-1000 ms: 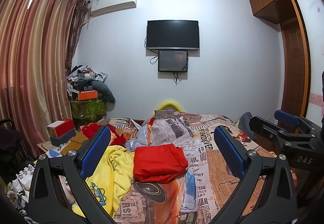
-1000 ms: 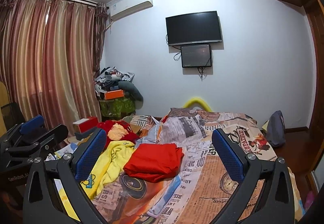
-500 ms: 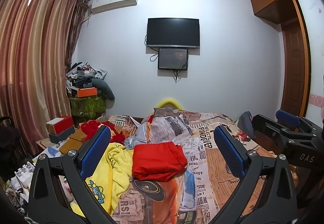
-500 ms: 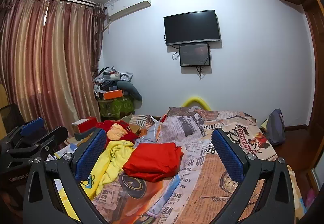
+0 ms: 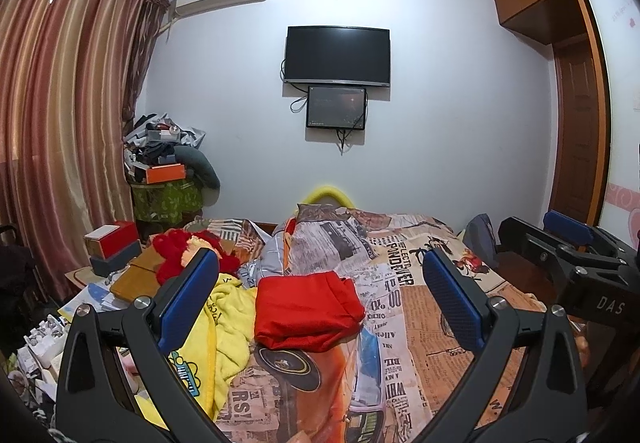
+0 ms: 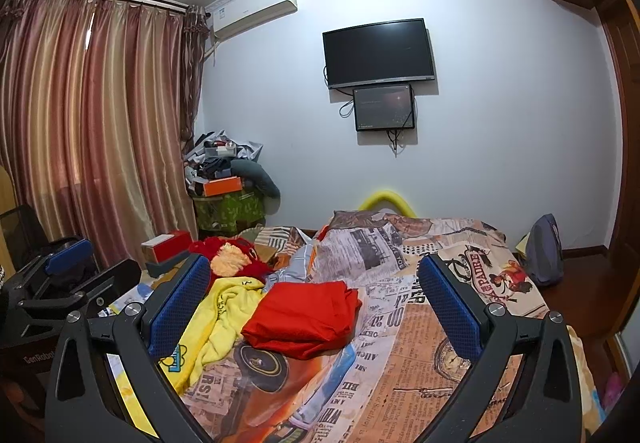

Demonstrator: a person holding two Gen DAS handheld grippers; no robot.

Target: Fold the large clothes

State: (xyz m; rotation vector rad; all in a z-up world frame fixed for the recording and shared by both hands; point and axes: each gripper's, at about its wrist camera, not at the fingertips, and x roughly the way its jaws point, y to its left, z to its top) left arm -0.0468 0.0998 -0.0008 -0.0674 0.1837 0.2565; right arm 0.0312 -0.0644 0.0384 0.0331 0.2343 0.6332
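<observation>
White letters "DAS" are showing on the black gripper (image 5: 576,263) at the right edge of the left wrist view. "GenRobot" is partly showing on the other gripper (image 6: 60,283) at the lower left of the right wrist view. The bedspread (image 6: 440,343) is carrying newspaper print, with "PADRE" (image 6: 494,281) reading clearly.

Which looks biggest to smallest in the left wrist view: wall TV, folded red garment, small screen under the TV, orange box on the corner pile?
1. folded red garment
2. wall TV; its frame area is close to the garment's, and the garment lies nearer the camera, so true order is unsure
3. small screen
4. orange box
</observation>
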